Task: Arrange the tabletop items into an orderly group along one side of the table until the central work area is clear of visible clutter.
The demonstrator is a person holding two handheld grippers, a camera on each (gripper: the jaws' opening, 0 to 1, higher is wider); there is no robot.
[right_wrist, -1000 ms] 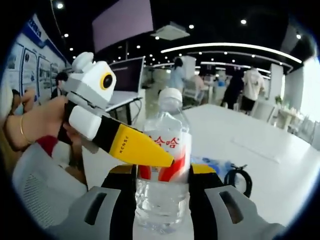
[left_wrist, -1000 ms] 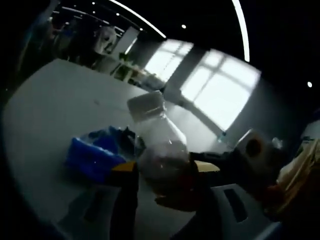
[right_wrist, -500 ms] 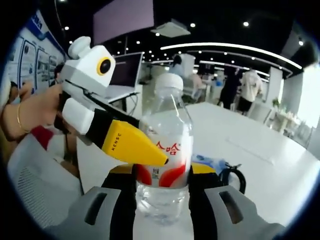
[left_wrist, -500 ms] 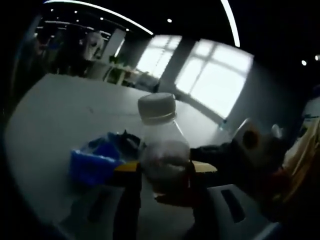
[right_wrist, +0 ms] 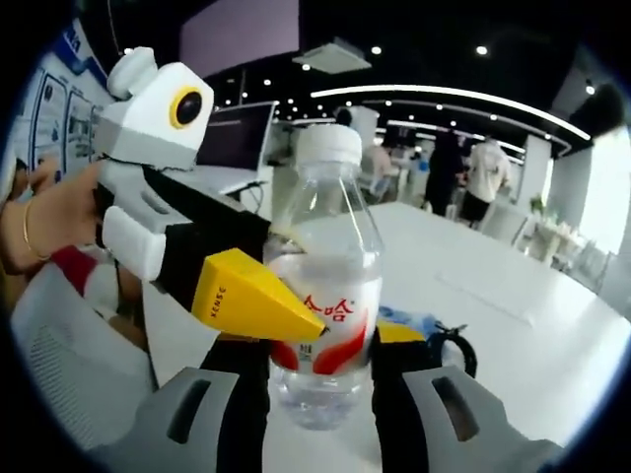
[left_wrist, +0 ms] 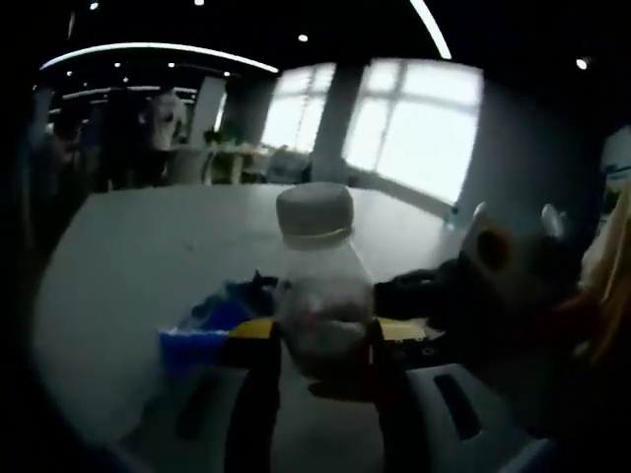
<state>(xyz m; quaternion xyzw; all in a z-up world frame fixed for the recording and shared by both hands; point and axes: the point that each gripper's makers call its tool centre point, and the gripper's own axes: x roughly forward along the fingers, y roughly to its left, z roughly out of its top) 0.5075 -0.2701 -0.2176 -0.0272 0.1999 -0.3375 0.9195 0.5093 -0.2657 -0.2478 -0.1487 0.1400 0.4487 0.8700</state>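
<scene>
Bottle (right_wrist: 325, 325) stands up straight because both grippers squeeze it: the right gripper (right_wrist: 320, 365) low down, the left gripper (left_wrist: 320, 345) too, above the table (right_wrist: 513, 325).

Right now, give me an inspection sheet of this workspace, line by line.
Surface: white table, mostly bare.
Job's things: clear water bottle, white cap, red label, upright.
Clutter: blue packet behind the bottle.
Grippers: right hand-held gripper shut on the bottle; left hand-held gripper shut on it too, its yellow-tipped jaw crossing the label.
Cables: black cable loop beside the packet.
Surroundings: people standing far off, a laptop, ceiling lights, bright windows.
</scene>
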